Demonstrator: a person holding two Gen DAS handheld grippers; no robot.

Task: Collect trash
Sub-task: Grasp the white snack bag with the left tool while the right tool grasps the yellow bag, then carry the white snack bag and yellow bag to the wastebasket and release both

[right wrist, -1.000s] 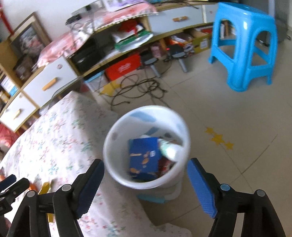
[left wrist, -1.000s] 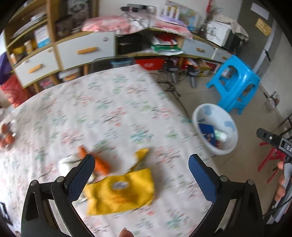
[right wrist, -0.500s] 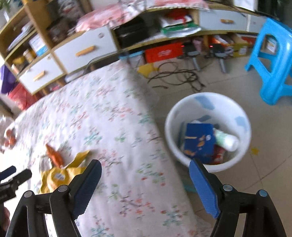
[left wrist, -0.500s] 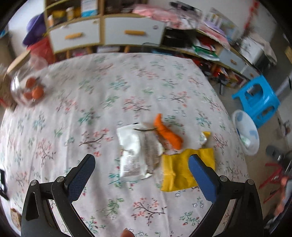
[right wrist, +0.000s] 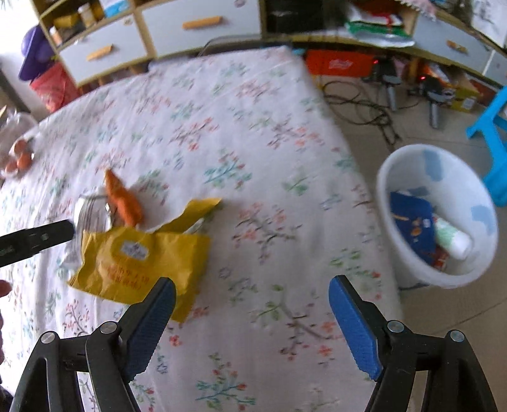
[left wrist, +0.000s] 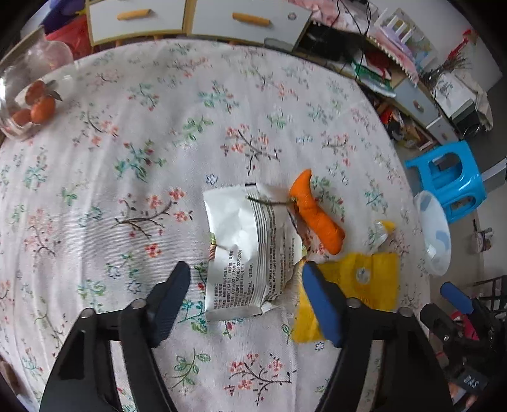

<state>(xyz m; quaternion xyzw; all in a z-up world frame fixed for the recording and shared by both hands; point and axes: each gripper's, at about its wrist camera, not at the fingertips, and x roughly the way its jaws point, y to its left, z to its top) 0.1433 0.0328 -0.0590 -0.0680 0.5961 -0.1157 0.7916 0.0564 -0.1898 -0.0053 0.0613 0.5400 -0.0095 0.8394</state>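
A crumpled white snack wrapper (left wrist: 250,247) lies on the flowered tablecloth (left wrist: 142,142). An orange wrapper (left wrist: 317,215) and a yellow packet (left wrist: 358,285) lie to its right. My left gripper (left wrist: 245,294) hangs just above the white wrapper. Its jaws are closing, the wrapper's near end lies between them, and the pads are not pressing on it. My right gripper (right wrist: 252,294) is open over bare cloth, with the yellow packet (right wrist: 142,256) beside its left finger. The white trash bin (right wrist: 437,215) stands on the floor by the table's right edge, with several items inside.
A glass bowl of oranges (left wrist: 28,101) sits at the table's far left. A blue stool (left wrist: 450,180) stands beyond the bin. Cables (right wrist: 364,104) and clutter lie on the floor below the drawer cabinets (right wrist: 196,28). A small torn yellow scrap (left wrist: 381,233) lies near the orange wrapper.
The left gripper dropped toward the white wrapper and its jaws narrowed. The right gripper swung from above the bin to over the table beside the yellow packet.
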